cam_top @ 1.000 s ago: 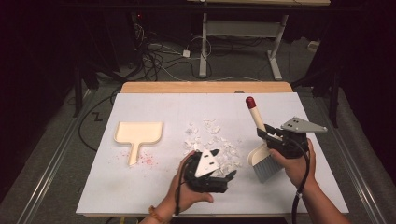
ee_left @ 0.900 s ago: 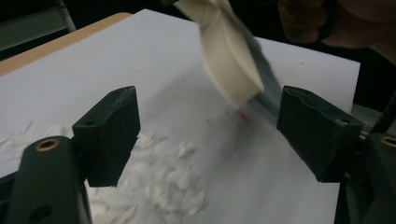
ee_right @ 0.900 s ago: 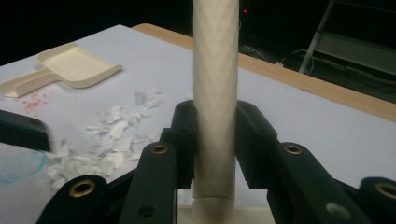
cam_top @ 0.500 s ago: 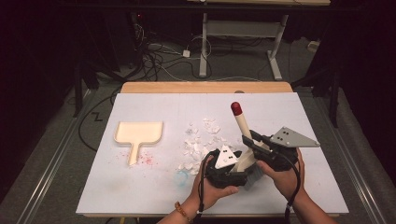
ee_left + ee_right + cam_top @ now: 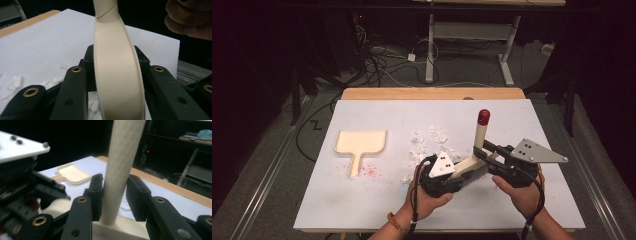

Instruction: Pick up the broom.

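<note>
A cream brush with a red tip on its handle stands tilted over the white sheet, held between both hands. My left gripper has just closed on the brush head, with the pads pressed on its sides. My right gripper holds the handle low down. Its jaws have just begun easing apart, but the pads still touch the handle. A cream dustpan lies flat at the left. White paper scraps lie scattered just beyond the left gripper.
Red specks dot the sheet beside the dustpan's handle. A wooden table edge runs along the far side. Beyond it are cables on the floor and a desk frame.
The right hand has carried the brush left toward the middle of the table. The left gripper has come up to the brush head and shut on it.
</note>
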`<action>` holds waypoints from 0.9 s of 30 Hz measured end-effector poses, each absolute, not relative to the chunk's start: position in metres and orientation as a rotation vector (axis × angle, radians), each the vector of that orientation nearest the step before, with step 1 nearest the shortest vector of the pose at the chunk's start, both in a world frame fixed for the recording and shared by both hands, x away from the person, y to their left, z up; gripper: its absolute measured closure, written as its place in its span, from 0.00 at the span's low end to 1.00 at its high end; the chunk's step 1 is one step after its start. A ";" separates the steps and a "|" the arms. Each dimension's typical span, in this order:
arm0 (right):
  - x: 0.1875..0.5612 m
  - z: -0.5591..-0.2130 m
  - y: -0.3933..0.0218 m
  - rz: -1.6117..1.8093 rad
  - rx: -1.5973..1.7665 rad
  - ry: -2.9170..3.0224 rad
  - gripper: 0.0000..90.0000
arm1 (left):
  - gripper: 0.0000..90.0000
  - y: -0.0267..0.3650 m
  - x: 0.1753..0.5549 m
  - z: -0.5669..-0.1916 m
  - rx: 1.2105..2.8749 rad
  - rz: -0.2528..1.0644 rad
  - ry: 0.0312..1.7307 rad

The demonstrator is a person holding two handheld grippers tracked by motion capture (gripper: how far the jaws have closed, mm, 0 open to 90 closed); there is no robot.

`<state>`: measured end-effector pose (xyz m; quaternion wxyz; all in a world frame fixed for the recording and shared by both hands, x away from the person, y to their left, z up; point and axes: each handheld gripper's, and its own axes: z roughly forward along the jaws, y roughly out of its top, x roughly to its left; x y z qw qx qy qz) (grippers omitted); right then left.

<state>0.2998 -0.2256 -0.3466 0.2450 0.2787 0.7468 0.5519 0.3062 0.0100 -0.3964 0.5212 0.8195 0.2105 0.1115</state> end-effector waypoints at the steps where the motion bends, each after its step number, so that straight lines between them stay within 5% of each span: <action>1: 0.300 -0.346 -0.227 1.519 0.747 2.056 0.75 | 0.72 0.014 0.307 -0.395 1.970 0.266 0.491; 7: 0.302 -0.341 -0.233 1.568 0.498 2.195 0.57 | 0.72 0.038 0.311 -0.391 1.996 0.221 0.439; 17: 0.318 -0.370 -0.222 1.469 0.216 2.600 0.44 | 0.72 0.050 0.301 -0.394 2.132 0.098 0.199; 27: 0.321 -0.400 -0.203 1.504 0.087 2.826 0.70 | 0.72 0.059 0.298 -0.405 2.124 -0.018 0.130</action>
